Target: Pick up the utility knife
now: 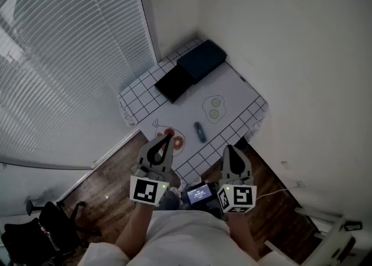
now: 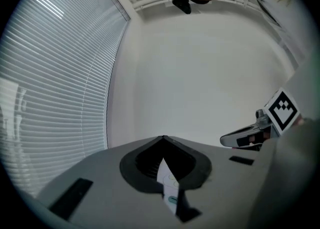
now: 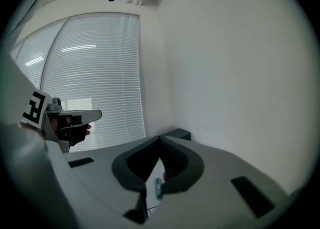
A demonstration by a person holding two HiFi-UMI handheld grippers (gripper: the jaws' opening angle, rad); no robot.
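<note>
Jaws together and empty, the grey left gripper (image 1: pixel 168 137) and grey right gripper (image 1: pixel 231 149) hang short of the slim blue-grey utility knife (image 1: pixel 200 132), apparently lining up an approach.

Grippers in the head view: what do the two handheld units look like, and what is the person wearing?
The left gripper and right gripper both have grey shells tapering to a point, with dark lining inside the jaws. Each carries a white cube with black square markers at its rear. The person wears a light-coloured top.
</note>
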